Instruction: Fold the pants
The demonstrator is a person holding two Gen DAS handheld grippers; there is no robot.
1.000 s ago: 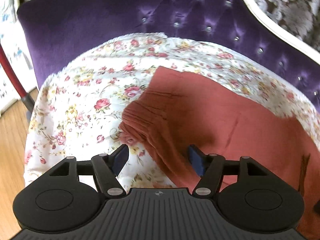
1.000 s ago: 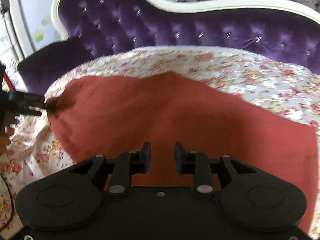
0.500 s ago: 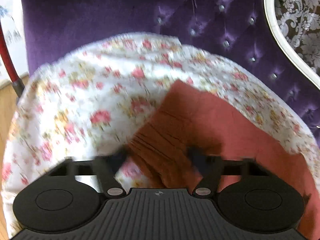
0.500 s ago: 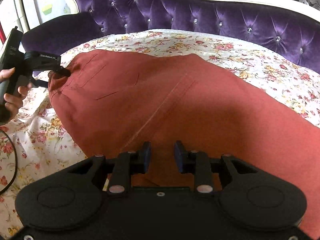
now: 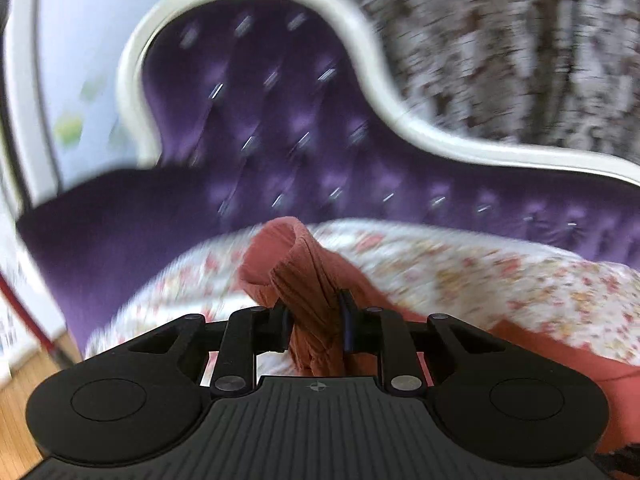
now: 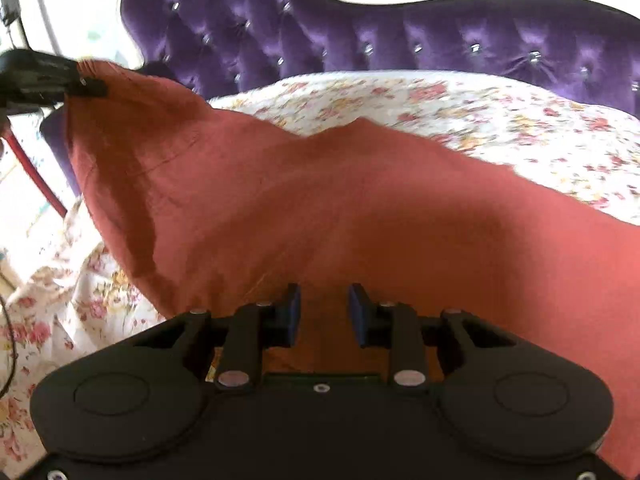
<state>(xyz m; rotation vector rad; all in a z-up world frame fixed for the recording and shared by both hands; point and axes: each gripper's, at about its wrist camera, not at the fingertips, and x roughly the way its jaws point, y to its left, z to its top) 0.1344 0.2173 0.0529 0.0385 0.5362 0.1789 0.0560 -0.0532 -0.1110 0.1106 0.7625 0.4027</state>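
On the floral sheet (image 6: 500,120), one pair of pants (image 6: 360,200): your left gripper (image 5: 314,324) clamps its bunched corner; your right gripper (image 6: 324,312) hovers, fingers narrowly parted.

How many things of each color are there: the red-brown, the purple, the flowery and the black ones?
Red-brown: 1, the pants
Purple: 1, the sofa
Flowery: 1, the sheet
Black: 2, the left claw and right claw
Total: 5

Bright daylight, coming from window side at left in both views. Left wrist view badly motion-blurred: sofa back (image 5: 288,132) and floral sheet (image 5: 500,264) smeared. Right wrist view sharper, soft shadow across pants (image 6: 360,208); fisheye bends edges, corners dark.
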